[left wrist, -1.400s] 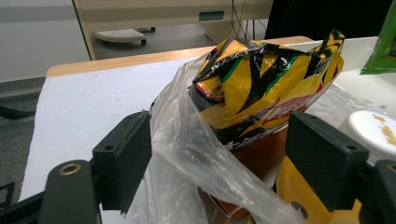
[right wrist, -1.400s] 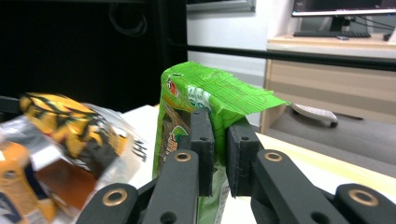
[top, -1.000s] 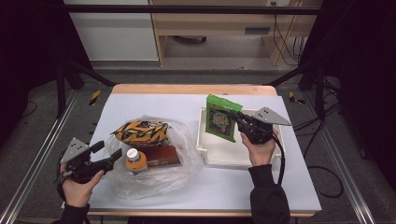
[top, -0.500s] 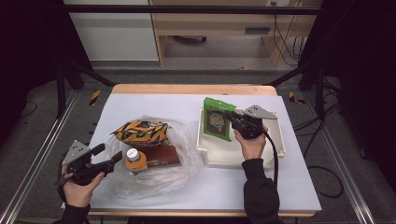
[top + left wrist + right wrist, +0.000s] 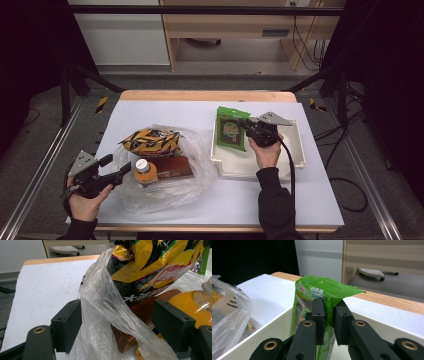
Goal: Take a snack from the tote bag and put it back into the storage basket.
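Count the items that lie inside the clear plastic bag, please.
3 visible: a yellow and black chip bag at the back, a brown rectangular box in front of it, and an orange bottle with a white cap left of the box. More may be hidden underneath.

Grey floor, wooden furniture beyond, dark sides.

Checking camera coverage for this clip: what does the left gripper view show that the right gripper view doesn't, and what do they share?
Left gripper view: open jaws of the left gripper around a fold of the clear plastic bag, with the yellow-black chip bag, brown box and orange bottle inside it.

Right gripper view: the right gripper pinching the green packet over the white tray.

Both: the white table cover, the plastic bag and a bit of the green packet.
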Available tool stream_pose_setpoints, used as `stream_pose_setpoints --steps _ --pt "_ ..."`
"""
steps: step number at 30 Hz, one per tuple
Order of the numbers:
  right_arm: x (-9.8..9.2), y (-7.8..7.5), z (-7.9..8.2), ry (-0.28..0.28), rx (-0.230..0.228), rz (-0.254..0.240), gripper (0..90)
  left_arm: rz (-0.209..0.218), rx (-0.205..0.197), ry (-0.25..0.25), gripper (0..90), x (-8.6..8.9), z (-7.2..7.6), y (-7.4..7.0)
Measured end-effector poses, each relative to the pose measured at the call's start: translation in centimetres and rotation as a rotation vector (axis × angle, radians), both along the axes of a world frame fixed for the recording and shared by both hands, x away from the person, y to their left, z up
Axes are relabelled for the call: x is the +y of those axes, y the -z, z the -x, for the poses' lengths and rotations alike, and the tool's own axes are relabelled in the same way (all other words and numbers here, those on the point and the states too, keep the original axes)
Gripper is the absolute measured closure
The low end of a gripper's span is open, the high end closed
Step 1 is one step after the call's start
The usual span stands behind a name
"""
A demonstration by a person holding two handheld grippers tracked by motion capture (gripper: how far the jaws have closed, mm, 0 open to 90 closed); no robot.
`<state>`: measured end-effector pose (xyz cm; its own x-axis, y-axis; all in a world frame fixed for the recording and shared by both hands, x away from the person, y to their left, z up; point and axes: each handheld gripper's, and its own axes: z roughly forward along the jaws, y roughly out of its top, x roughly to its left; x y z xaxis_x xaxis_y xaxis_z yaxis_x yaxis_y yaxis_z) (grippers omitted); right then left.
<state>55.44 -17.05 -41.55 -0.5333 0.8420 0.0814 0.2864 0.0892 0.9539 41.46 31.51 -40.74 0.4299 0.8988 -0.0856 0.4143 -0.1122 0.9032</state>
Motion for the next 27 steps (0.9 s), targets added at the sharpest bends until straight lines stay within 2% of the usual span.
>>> stream_pose_setpoints --steps 7,16,18,22,25,27 --pt "0.0 0.7 -1.0 0.039 0.002 0.001 78.0 0.002 0.002 -0.001 23.7 0.1 0.0 0.0" --pt "0.0 1.5 -2.2 0.095 0.004 0.047 70.4 0.000 0.008 -0.001 23.9 0.0 -0.1 0.2" --pt "0.1 1.8 -2.5 0.111 0.017 0.058 65.8 -0.001 0.007 -0.001 23.9 0.0 -0.1 0.2" --pt "0.0 2.0 -2.9 0.137 0.056 0.064 45.6 0.002 0.006 -0.003 24.1 0.1 -0.1 0.2" --pt "-0.2 2.0 -2.7 0.157 0.073 0.088 37.6 0.004 0.007 -0.002 24.2 0.2 -0.1 0.2" --pt "-0.5 1.8 -2.4 0.163 0.083 0.083 35.7 0.006 0.007 -0.003 24.2 0.2 -0.1 0.2"
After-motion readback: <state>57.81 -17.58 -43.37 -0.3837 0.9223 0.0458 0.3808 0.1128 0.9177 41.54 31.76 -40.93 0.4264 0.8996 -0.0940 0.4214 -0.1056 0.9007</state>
